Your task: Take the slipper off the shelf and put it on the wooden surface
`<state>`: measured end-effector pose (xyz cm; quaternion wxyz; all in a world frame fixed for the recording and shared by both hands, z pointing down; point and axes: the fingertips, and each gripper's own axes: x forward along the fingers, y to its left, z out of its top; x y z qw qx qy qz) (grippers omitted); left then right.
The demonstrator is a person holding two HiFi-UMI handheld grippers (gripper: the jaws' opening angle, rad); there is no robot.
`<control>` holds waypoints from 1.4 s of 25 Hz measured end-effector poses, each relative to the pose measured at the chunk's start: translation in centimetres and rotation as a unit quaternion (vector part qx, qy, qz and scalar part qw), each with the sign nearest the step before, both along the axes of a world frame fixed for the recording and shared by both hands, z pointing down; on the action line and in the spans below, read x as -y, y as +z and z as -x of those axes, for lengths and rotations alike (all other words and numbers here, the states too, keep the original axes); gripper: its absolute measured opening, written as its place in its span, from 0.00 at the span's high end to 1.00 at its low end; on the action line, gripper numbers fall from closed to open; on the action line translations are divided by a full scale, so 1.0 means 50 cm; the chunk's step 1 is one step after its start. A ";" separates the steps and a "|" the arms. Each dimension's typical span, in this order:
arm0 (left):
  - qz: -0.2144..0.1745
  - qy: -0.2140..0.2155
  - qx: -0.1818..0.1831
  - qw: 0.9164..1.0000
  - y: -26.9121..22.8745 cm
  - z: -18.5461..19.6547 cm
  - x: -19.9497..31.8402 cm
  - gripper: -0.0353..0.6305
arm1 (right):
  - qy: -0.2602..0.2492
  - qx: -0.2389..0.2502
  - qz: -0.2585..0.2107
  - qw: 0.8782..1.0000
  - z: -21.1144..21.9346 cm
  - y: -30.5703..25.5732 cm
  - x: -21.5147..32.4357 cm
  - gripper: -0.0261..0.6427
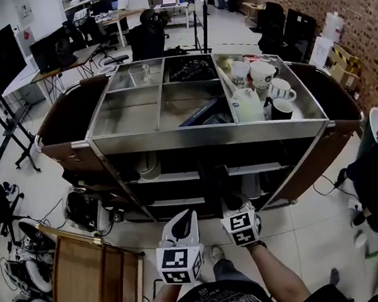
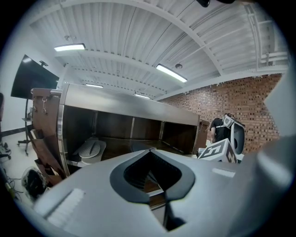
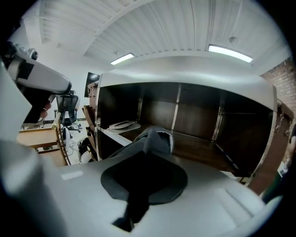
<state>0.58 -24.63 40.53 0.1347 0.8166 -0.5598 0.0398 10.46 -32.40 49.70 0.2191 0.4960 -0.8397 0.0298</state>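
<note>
- The metal cart (image 1: 208, 136) stands broadside in front of the person, its open shelves facing them between brown side panels (image 1: 68, 117).
- Tiled floor (image 1: 302, 235) lies bare between the cart's foot and the person, so there is room on the near side.
- The wooden worktop (image 1: 90, 289) sits low at the person's left, near the left tool (image 2: 150, 152) and apart from the cart's corner.
- The top tray is crowded on its right with mugs (image 1: 262, 76); the shelves below are far emptier.
- The right tool (image 3: 147, 141) has its jaws pressed onto the near edge of the grey slipper (image 3: 162, 138), pinching it.
- That slipper sticks out straight ahead of the jaws, over the front part of the brown shelf board (image 3: 199, 150), its pale-lined opening turned up.
- A metal strip edges the board, and upright posts divide the dark back wall behind it.
- A pale slipper (image 3: 124, 125) lies at the shelf's far left end, well apart from the pinched one.
- The left tool points at the same shelf level, jaws pressed together with nothing between them, just beside the right tool.
</note>
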 end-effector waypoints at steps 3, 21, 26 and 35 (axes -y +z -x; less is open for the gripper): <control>-0.002 -0.009 -0.003 1.000 0.002 0.018 -0.023 0.94 | -0.008 -0.001 -0.004 1.000 0.020 -0.006 -0.041 0.94; -0.011 -0.161 -0.016 0.987 0.020 0.228 -0.169 0.94 | -0.160 0.047 -0.052 0.985 0.250 -0.141 -0.242 0.94; -0.017 -0.228 -0.012 0.973 0.016 0.279 -0.208 0.94 | -0.233 0.062 -0.064 0.969 0.319 -0.169 -0.276 0.94; -0.016 -0.307 -0.001 0.952 0.012 0.268 -0.260 0.94 | -0.336 0.075 -0.058 0.937 0.355 -0.184 -0.325 0.94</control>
